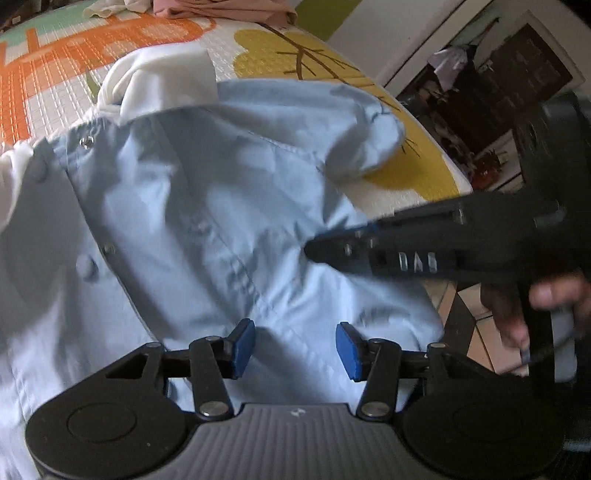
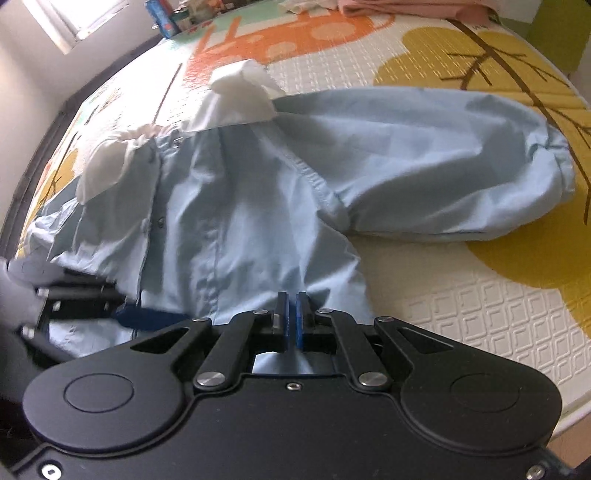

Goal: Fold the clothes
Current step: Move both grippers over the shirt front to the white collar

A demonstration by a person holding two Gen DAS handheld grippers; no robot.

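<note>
Mat (image 2: pixel 480 314) holds the blue shirt (image 2: pixel 240 221), lying flat with its sleeve (image 2: pixel 424 155) stretched out. Left hand-held gripper (image 1: pixel 295 347) hangs over the hem, pads apart and empty. Right hand-held gripper (image 2: pixel 291 321) is pressed together at the hem; whether it pinches cloth is unclear. Grab both corners evenly, then fold.

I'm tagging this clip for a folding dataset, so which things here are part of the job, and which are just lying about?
Part of the job:
- light blue shirt with white collar
- left gripper, open above the shirt
- right gripper, shut

Just lying about:
- pink garment
- white cloth
- patterned mat underneath
</note>
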